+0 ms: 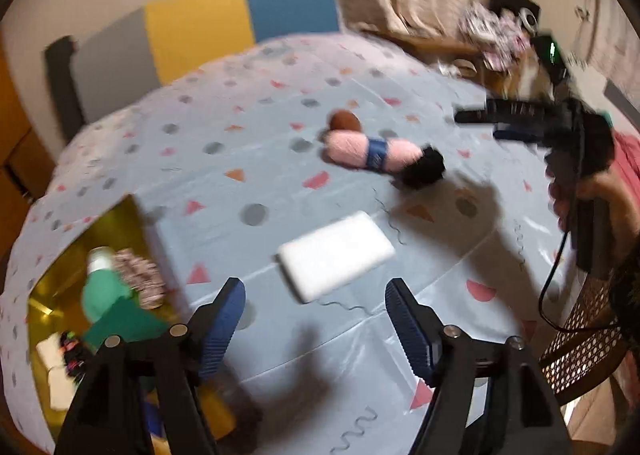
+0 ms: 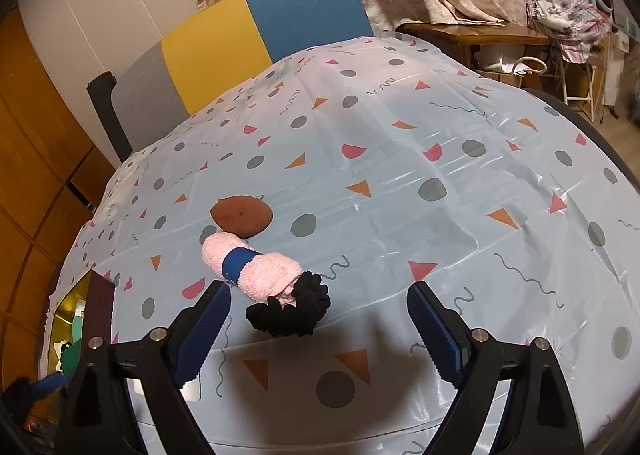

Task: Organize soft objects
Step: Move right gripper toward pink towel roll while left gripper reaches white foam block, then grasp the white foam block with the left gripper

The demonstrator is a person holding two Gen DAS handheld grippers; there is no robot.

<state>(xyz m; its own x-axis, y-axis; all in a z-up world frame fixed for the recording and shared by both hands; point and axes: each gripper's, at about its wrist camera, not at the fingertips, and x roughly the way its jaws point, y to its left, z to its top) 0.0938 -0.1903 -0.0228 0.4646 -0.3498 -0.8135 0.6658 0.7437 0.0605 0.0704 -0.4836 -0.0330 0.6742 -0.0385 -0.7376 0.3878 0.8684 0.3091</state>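
Right, working from the left edge of the worktop, which is covered in a pale blue cloth printed with dots and triangles: I can see a yellow bin sitting just off that edge, below the cloth. In it lie a green bottle-shaped thing, a speckled fluffy piece and a few small items I cannot make out.

My left gripper hangs over the near part of the worktop with its jaws spread wide and nothing between them. Just beyond its fingertips a white foam block lies flat on the cloth, turned at an angle, touching nothing else.

Further in, towards the middle of the worktop, three soft things lie in a row, touching. At the far end is a brown oval sponge. Next comes a pink rolled towel with a blue band around it. At the near end is a black frilly scrunchie, pressed against the roll.

My right gripper is over that row, jaws spread wide and holding nothing; the scrunchie sits just ahead of the gap, touched by neither finger. In the left wrist view the same gripper shows at the right edge, gripped by a hand with a cable hanging from it.
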